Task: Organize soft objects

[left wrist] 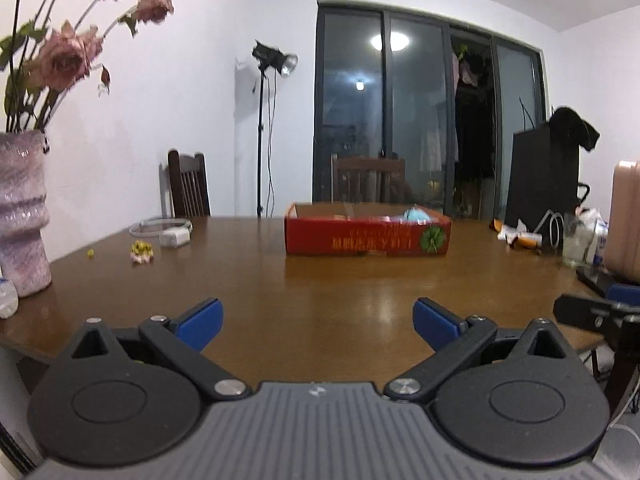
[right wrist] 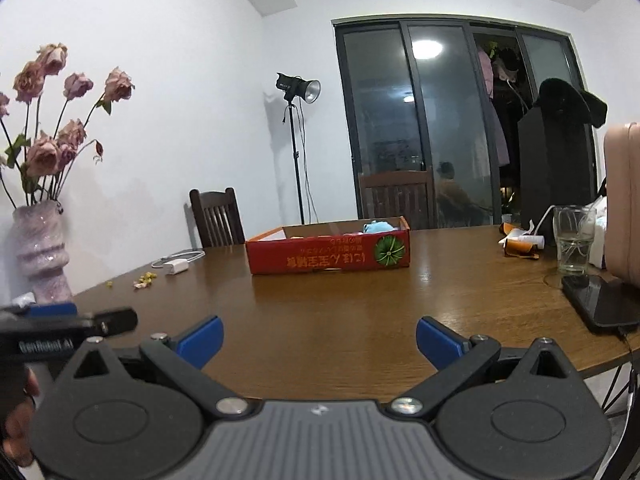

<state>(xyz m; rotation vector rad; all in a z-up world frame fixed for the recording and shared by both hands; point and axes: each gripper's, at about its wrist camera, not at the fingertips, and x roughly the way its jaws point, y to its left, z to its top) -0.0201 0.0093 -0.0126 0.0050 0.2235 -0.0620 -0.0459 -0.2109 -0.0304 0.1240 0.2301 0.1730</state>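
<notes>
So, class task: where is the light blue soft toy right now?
The light blue soft toy lies inside the red cardboard box at the table's far middle, toward the box's right end.

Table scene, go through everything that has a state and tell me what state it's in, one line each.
left gripper: open, empty.
right gripper: open, empty.
red box: open-topped, a blue soft toy inside.
glass: upright, looks empty.
phone: flat, screen dark, cable plugged in.
vase: upright, holds wilted roses.
charger: lying on table.
</notes>
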